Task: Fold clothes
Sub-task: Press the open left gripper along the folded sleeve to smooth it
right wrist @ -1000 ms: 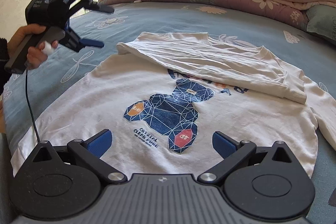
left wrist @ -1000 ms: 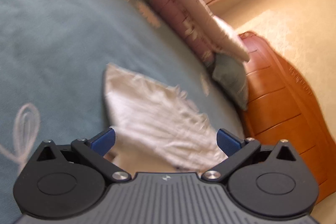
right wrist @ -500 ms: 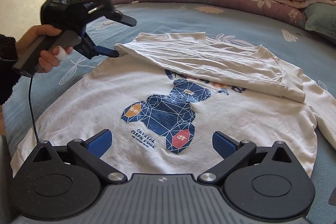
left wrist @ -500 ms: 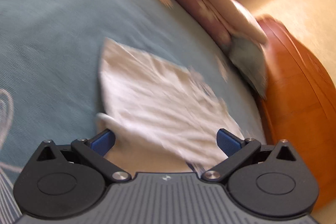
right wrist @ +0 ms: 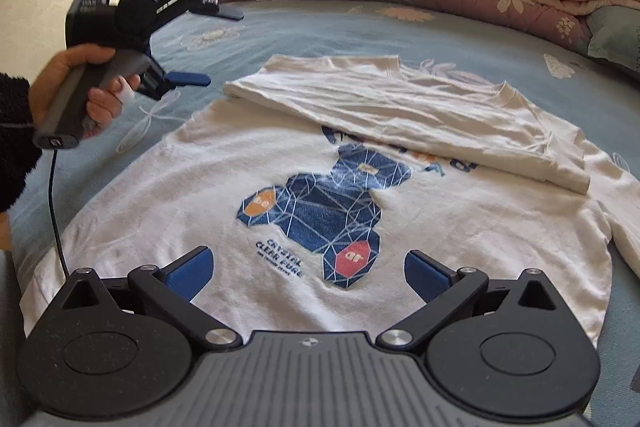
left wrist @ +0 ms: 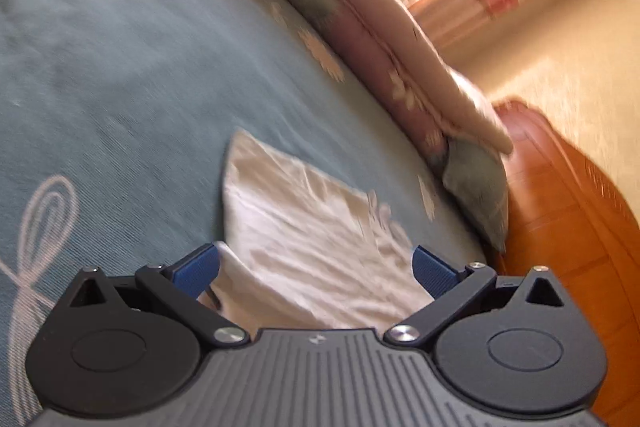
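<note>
On the bed (right wrist: 460, 27), a white shirt (right wrist: 248, 195) lies flat, print up, its left sleeve (right wrist: 400, 107) folded across the chest, long axis running 10 to 4 o'clock. Left gripper (right wrist: 212, 47), jaws wide and holding nothing, hangs just off the sleeve's 10 o'clock end, clearly the nearer one; in its own view the cloth sits dead ahead at 12. Right gripper (right wrist: 306, 275), jaws wide and empty too, hovers over the hem at 6. Right sleeve (right wrist: 616, 211) trails out at 3, unfolded.
</note>
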The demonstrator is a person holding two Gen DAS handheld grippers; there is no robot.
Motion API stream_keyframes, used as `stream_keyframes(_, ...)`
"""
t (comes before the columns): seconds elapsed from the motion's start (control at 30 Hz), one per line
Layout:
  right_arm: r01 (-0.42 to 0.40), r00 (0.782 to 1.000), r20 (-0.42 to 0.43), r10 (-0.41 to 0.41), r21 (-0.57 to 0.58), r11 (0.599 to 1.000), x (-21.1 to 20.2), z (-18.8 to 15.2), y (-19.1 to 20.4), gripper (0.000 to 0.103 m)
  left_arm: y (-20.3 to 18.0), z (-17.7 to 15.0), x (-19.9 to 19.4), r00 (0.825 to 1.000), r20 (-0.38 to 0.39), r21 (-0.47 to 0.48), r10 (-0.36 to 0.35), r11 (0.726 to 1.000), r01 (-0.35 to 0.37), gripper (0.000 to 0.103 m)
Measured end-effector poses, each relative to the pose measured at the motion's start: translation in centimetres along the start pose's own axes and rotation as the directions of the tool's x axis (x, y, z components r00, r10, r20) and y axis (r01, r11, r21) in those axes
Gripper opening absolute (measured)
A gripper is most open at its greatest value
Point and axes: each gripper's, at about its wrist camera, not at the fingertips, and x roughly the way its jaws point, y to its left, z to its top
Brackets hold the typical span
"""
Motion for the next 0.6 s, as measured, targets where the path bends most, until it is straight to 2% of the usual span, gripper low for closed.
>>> stream_keyframes(0.03, 0.008, 1.000, -0.012, -0.008, -0.005, 1.000, 0.4, -0.1, 0.1, 0.103, -0.3, -0.1, 0.3, 1.000, -0.023, 0.028, 0.001, 1.000, 0.000, 0.102)
stream_keyframes(0.13, 0.043, 0.998, -0.041, -0.045, -0.034, 0.998, 1.4, -0.5, 0.6, 0.103, -1.7, -0.4, -0.1, 1.000, -0.009, 0.138, 0.016, 0.990, -0.014, 0.102)
stream_keyframes(0.37, 0.050, 0.998, -0.029, -0.051, -0.039, 0.998, 1.7, -0.5, 0.6, 0.103, -2.3, 0.2, 2.8, 0.993, -0.118, 0.139, -0.003, 0.990, 0.020, 0.102)
stream_keyframes(0.4, 0.050, 0.998, -0.028, -0.051, -0.037, 0.998, 1.7, -0.5, 0.6, 0.103, -1.9, -0.1, 3.0, 0.992, -0.122, 0.139, 0.035, 0.990, -0.017, 0.101)
stream_keyframes(0.47, 0.050, 0.998, -0.025, -0.051, -0.031, 0.998, 1.7, -0.6, 0.5, 0.103, -1.3, -0.5, 2.3, 0.995, -0.101, 0.123, 0.015, 0.992, -0.003, 0.101)
stream_keyframes(0.6, 0.059, 0.998, -0.015, -0.059, -0.034, 0.998, 1.6, -0.8, 0.6, 0.103, -3.0, -0.8, 0.4, 0.996, -0.077, 0.133, 0.044, 0.991, -0.034, 0.101)
